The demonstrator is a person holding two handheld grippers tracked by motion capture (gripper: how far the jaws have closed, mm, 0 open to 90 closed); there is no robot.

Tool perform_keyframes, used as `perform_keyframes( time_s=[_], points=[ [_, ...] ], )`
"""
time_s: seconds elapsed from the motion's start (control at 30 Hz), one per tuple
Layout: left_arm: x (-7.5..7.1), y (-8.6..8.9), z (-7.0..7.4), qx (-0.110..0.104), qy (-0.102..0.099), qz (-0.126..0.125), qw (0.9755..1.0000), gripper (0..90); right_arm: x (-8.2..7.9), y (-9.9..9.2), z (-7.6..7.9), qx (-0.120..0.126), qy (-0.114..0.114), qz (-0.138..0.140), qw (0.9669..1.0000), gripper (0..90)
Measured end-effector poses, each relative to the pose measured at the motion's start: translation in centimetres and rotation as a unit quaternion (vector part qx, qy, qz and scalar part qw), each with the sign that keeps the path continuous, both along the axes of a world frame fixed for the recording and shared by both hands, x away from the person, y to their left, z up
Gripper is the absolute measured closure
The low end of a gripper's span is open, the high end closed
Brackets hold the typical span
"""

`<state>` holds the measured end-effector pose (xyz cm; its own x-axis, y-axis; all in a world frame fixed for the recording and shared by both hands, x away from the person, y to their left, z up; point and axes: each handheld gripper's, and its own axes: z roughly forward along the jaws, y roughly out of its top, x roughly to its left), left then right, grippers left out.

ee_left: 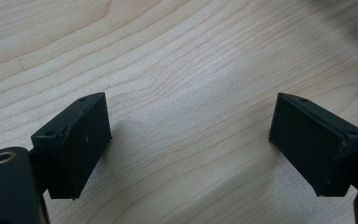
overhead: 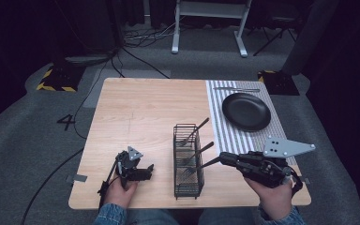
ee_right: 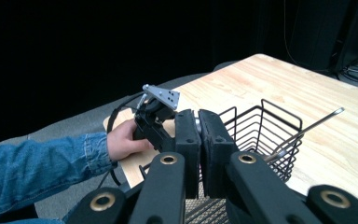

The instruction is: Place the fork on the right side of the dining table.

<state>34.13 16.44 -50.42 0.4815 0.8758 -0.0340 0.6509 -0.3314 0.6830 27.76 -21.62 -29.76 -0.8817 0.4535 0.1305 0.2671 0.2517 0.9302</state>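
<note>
While the left gripper gapes wide, the right gripper pinches a fork handle, tines basketward.

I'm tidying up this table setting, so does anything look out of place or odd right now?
Nothing is spilled or damaged. One oddity: a utensil lies beyond the black plate at the placemat's far edge, while the other cutlery leans in the wire basket. The right tool is shut on one handle there.
</note>
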Motion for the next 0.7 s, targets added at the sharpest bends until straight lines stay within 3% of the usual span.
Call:
perform_keyframes(
  time_s=[0.3, 0.7],
  points=[
    [0.0, 0.0, 0.0, 0.000, 0.001, 0.000, 1.0000, 12.5, -0.4, -1.6, 1.3, 0.012, -0.010, -0.011, 0.9998, 87.1],
    [0.0, 0.0, 0.0, 0.001, 0.001, -0.001, 1.0000, 12.5, -0.9, -5.3, 3.3, 0.036, -0.028, -0.046, 0.9979, 87.1]
  ],
)
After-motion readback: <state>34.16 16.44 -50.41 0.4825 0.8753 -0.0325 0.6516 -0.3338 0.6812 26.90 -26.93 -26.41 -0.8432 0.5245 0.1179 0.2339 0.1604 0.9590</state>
